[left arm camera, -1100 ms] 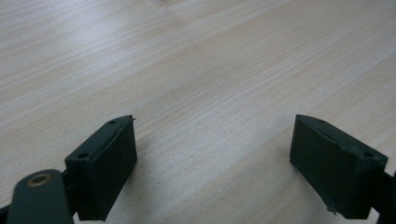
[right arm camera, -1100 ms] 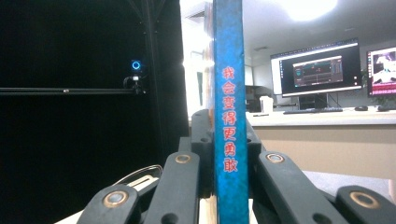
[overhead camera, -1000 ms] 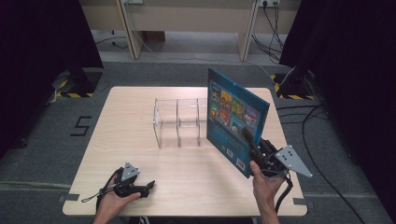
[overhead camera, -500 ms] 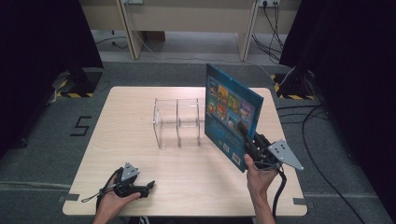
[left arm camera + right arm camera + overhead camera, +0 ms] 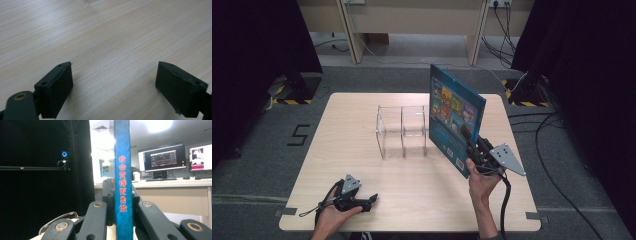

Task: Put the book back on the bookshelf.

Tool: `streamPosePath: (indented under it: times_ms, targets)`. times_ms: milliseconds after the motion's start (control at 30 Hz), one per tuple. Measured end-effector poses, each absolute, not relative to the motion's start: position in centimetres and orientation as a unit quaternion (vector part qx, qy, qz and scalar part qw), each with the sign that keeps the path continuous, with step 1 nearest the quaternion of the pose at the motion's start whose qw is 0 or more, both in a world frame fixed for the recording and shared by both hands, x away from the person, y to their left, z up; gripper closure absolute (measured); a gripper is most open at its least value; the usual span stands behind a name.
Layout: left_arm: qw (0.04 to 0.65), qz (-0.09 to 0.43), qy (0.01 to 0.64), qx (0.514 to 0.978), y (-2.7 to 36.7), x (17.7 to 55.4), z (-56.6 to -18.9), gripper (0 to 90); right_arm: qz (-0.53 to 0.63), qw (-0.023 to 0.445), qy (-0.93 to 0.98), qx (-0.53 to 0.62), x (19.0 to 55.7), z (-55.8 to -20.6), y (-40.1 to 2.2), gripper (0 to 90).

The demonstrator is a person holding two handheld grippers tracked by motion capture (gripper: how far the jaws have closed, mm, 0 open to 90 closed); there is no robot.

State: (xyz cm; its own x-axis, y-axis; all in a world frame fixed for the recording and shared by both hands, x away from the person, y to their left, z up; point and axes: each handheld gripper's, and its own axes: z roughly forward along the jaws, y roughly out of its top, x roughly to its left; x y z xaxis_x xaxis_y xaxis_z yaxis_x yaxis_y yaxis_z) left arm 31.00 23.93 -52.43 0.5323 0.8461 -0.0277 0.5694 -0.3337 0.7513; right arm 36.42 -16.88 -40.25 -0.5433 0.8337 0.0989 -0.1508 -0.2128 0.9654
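My right gripper is shut on a thin blue picture book and holds it upright above the table's right half. The book tilts a little, with its cover facing the person. It hangs just right of a clear acrylic rack with two slots that stands mid-table. In the right gripper view the book's blue spine with red characters runs straight up between the pressed jaws of the right gripper. My left gripper rests on the wooden table at the front left. In the left gripper view, the left gripper is open over bare wood.
Pale desk legs and cables lie beyond the table's far edge. Black curtains hang at both sides. A cable trails from the right gripper over the front right of the table. Monitors on a desk show behind the book.
My right gripper has carried the book a little to the left, closer to the clear rack. The left gripper has stayed in place.
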Motion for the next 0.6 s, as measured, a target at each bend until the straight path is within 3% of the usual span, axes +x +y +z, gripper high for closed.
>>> streamPosePath:
  times_ms: [600]
  targets:
    - [0.368,0.187,0.444,0.795,24.0,31.0,-52.4,13.3,0.703,0.365,0.508,0.339,38.5,-41.6,-14.8,83.3]
